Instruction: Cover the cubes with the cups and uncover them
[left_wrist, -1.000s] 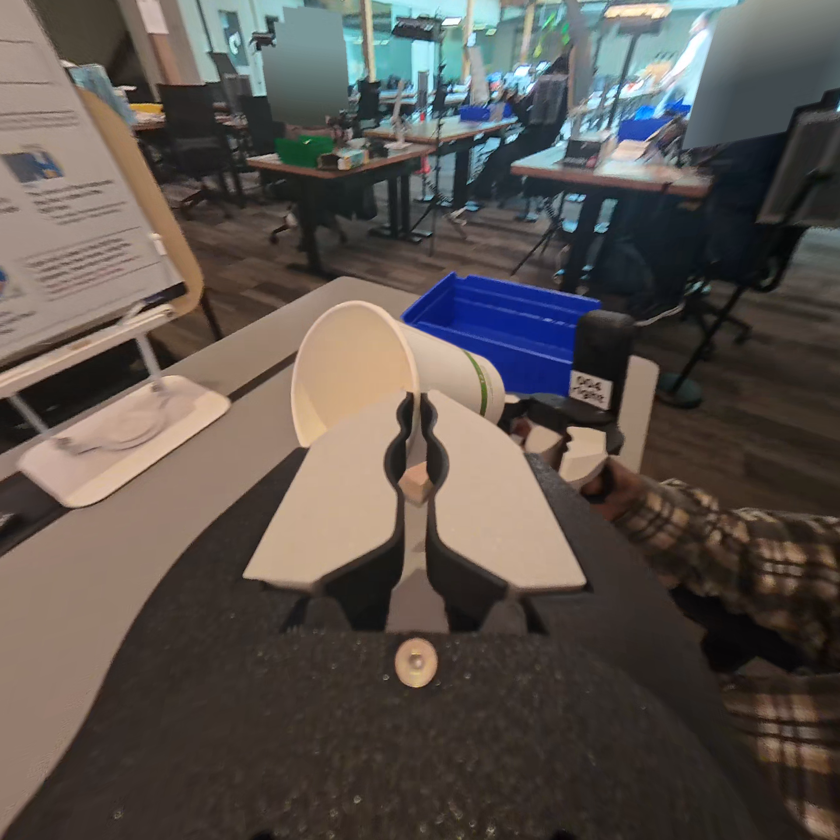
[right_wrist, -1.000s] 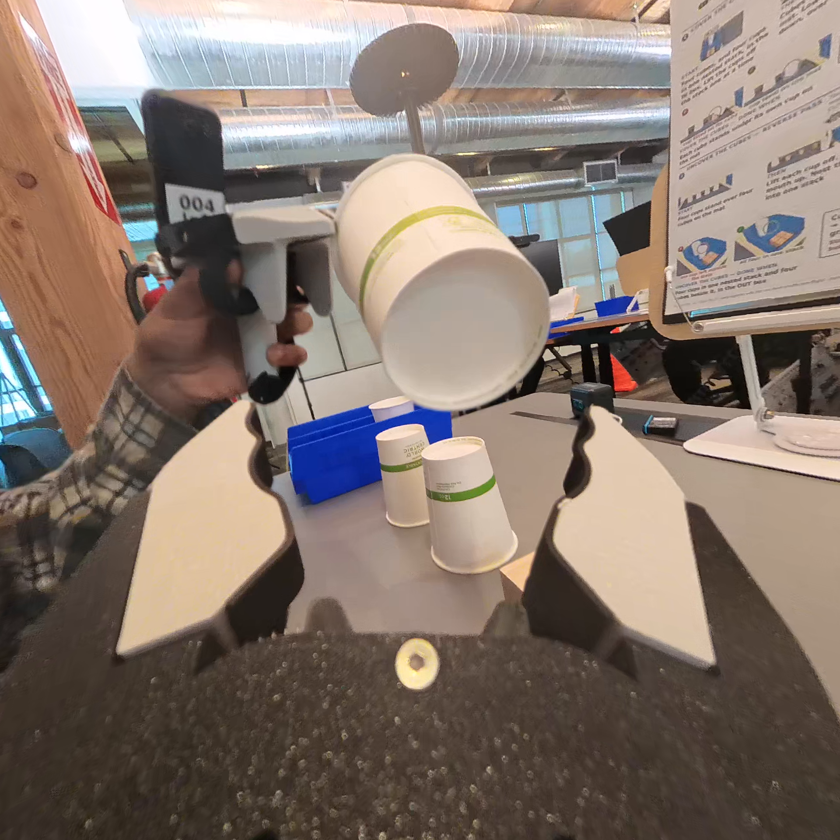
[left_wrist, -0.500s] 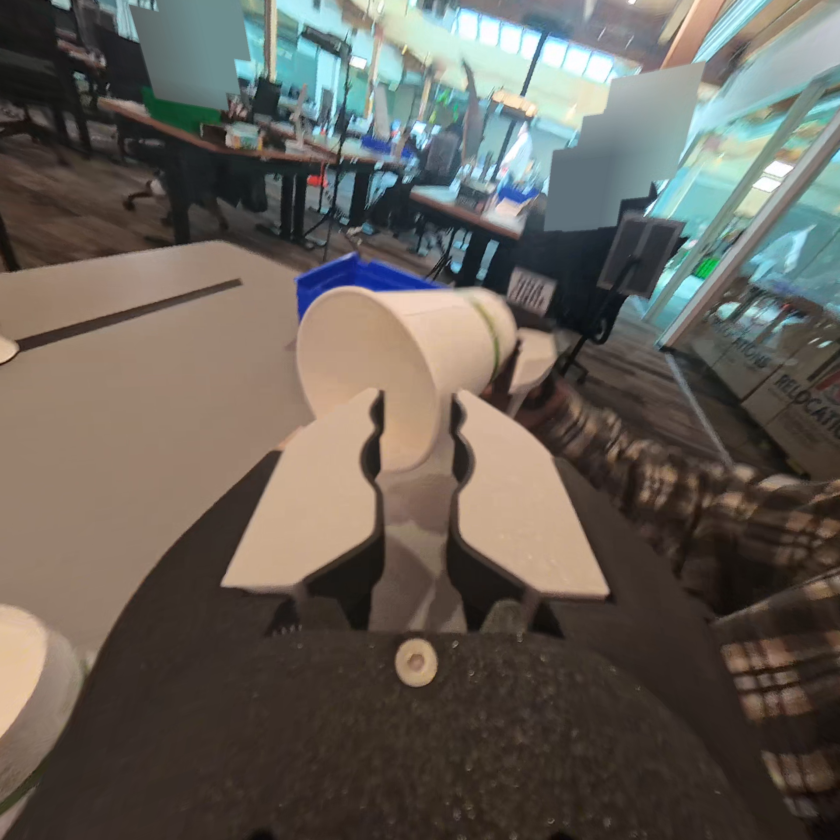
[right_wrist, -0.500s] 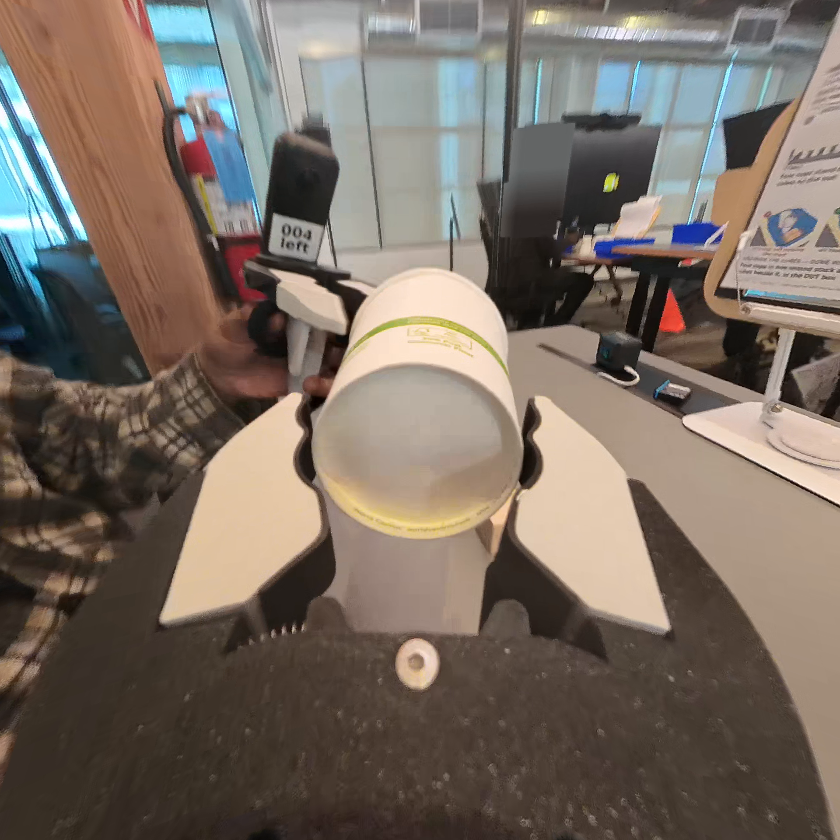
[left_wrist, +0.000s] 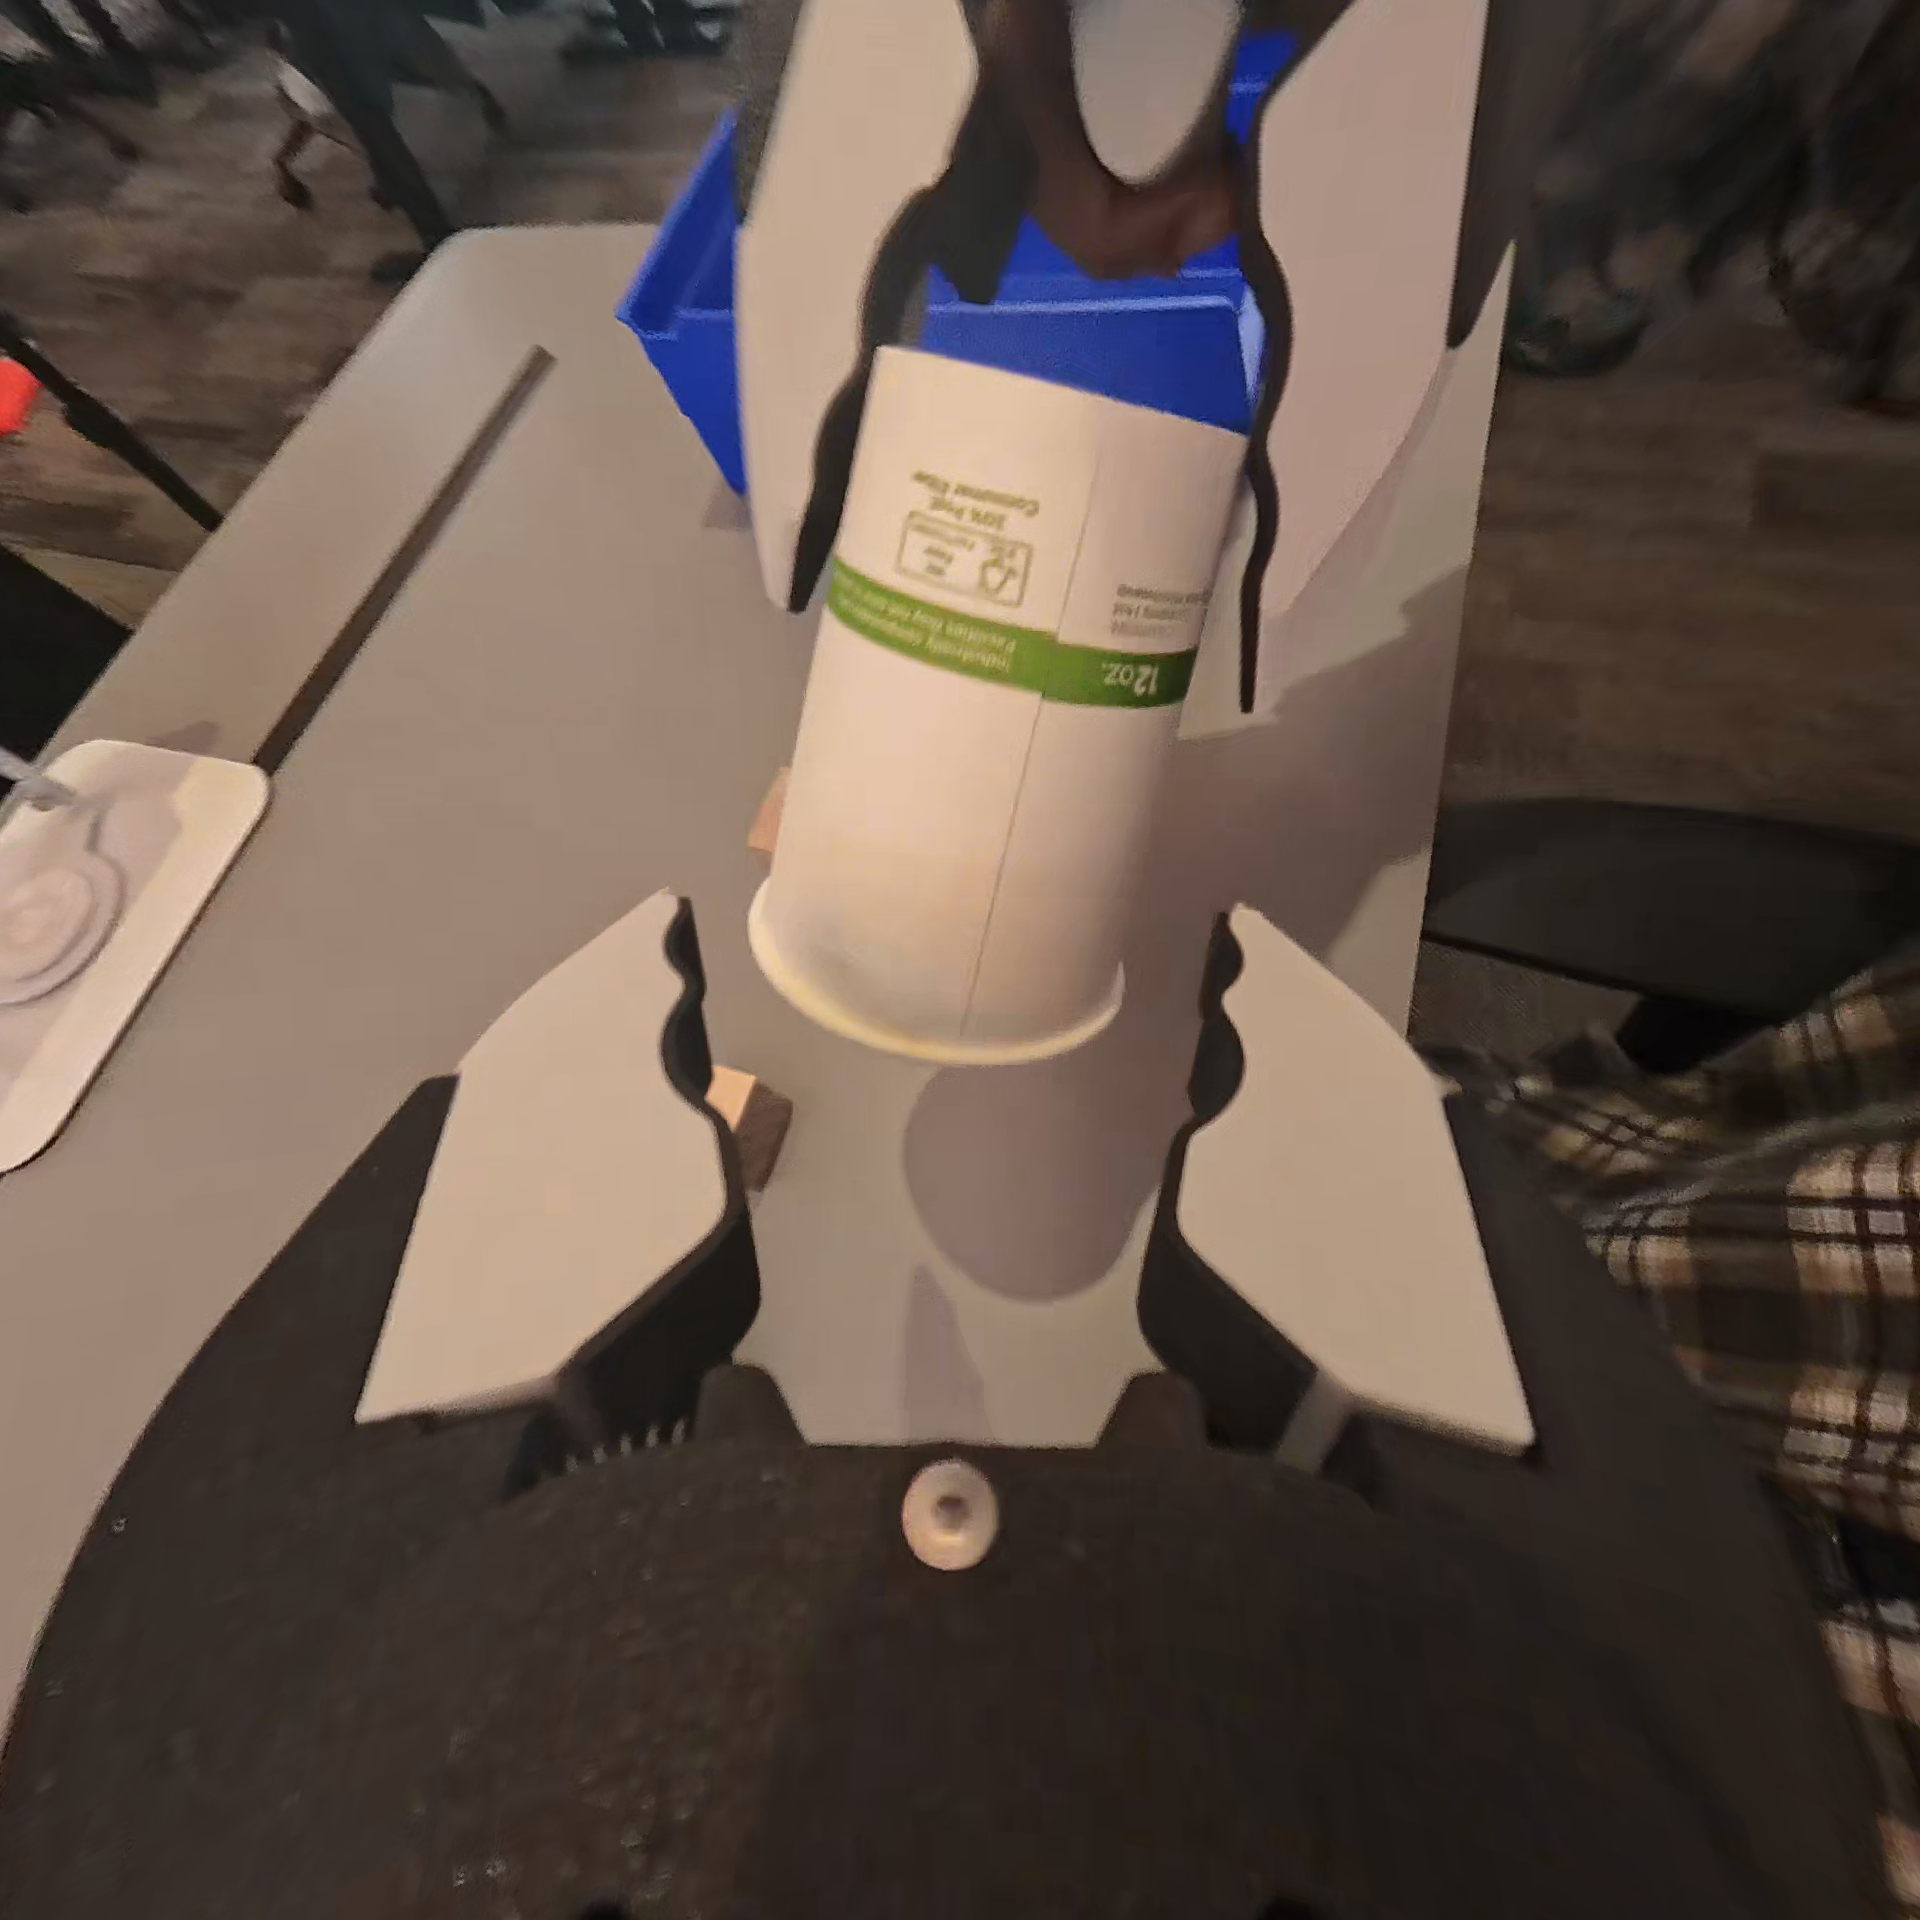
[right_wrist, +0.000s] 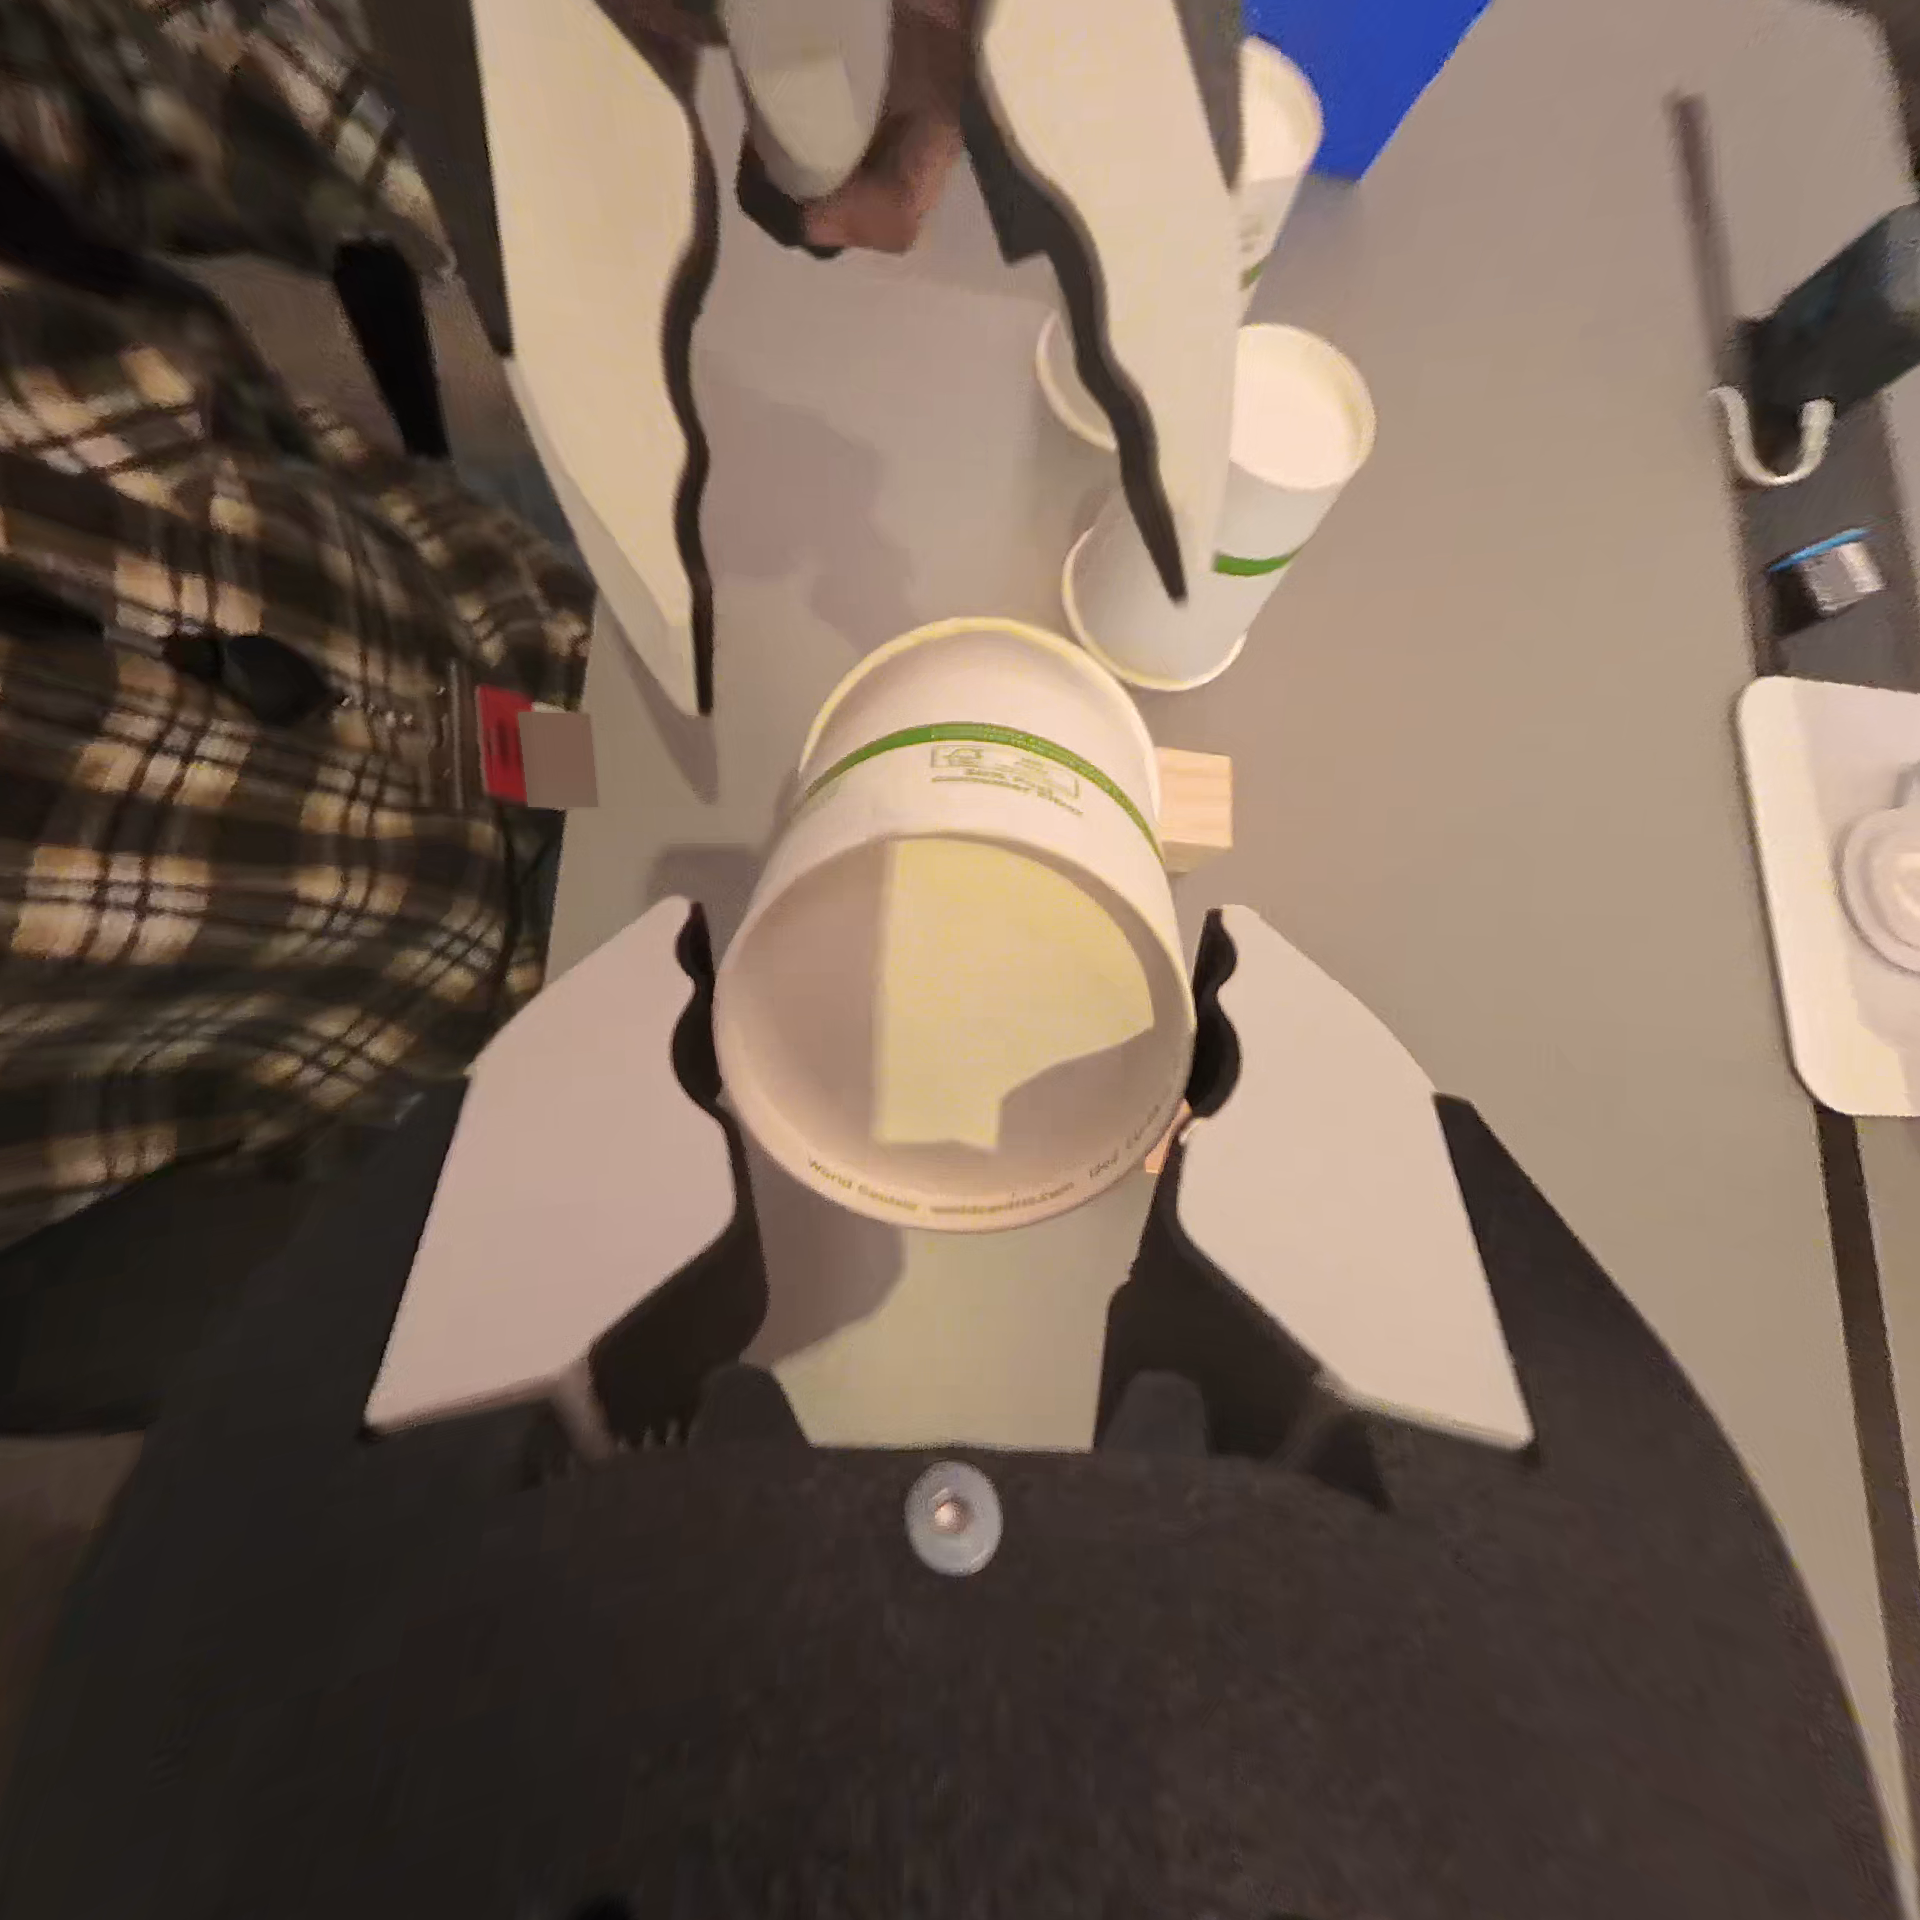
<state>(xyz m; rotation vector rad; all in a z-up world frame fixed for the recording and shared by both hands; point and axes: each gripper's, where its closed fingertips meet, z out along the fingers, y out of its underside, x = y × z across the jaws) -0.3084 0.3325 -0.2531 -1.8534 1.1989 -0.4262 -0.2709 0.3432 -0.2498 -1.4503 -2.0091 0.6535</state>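
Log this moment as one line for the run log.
right gripper: shut on cup, mouth down over table | left gripper: open | cube: uncovered beside cup

R claw (right_wrist: 951, 1039) points down, fingers pinched on an inverted cup (right_wrist: 961, 914) near its base. L claw (left_wrist: 945, 1029) faces it from opposite side, fingers spread wide, touching nothing. Plaid sleeve (left_wrist: 1766, 1195) at L view's right edge.
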